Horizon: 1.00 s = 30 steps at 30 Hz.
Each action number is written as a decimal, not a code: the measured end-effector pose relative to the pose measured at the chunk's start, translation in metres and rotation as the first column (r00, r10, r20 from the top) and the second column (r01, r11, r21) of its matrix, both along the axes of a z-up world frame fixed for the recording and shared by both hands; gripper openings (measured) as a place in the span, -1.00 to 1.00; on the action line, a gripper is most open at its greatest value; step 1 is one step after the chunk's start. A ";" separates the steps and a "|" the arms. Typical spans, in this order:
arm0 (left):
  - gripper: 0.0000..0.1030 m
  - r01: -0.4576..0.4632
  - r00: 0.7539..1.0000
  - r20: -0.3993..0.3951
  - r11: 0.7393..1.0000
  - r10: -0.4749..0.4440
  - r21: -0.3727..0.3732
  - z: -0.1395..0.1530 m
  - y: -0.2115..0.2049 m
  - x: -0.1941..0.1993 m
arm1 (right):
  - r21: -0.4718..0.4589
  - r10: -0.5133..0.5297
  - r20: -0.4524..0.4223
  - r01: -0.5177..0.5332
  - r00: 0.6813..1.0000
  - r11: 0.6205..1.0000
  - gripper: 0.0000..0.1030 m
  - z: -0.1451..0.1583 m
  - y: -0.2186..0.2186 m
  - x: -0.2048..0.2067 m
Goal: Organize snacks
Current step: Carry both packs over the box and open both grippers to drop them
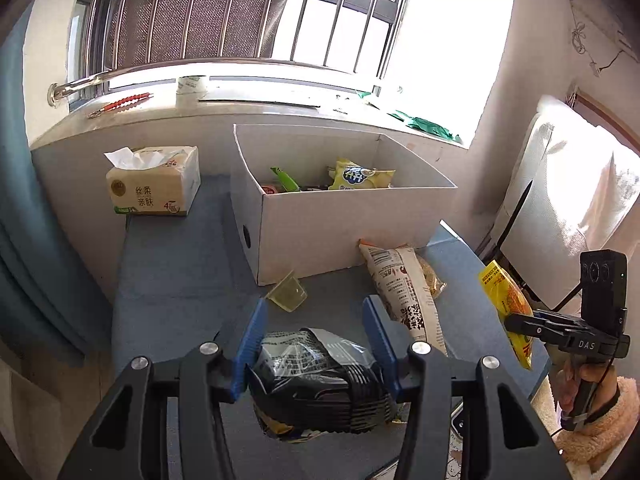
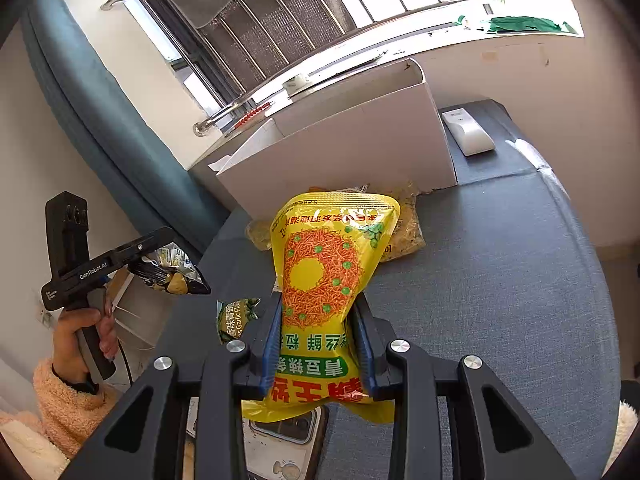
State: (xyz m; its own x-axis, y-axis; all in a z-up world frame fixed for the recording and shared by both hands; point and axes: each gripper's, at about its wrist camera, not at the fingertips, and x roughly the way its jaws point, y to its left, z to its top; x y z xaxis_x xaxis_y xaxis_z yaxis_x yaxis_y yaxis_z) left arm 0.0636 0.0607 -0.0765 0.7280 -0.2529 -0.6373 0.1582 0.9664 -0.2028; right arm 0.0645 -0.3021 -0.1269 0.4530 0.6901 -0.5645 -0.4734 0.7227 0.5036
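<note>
Sitting against the window-side wall, the open white cardboard box point(image 1: 344, 224) is leaving bare blue-grey fabric tabletop point(image 1: 176, 280) to its left and front. The left gripper point(image 1: 316, 344) is clamping a crinkled black foil snack bag point(image 1: 320, 380) between its blue pads. The right gripper point(image 2: 318, 340) is pinching a glossy yellow snack pouch point(image 2: 324, 272), lifted off the tabletop before the box.

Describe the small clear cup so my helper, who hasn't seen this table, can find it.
Find the white cardboard box on the blue table. At its near corner lies a small clear plastic cup, tipped on its side. Unlike the printed snack bags nearby, it is see-through and yellowish.
</note>
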 end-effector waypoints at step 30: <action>1.00 -0.055 0.997 0.064 0.993 0.049 0.102 0.066 -0.038 0.202 | -0.220 -0.151 0.090 0.167 0.984 0.961 1.00 0.091 0.040 0.245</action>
State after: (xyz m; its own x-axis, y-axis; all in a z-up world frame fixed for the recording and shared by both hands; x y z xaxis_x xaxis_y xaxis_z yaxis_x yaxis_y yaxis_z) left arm 0.2658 0.0227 -0.0109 0.7768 -0.1488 -0.6119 0.1163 0.9889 -0.0928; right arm 0.3099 -0.2618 -0.0360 0.5913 0.4643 -0.6593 -0.3718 0.8825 0.2880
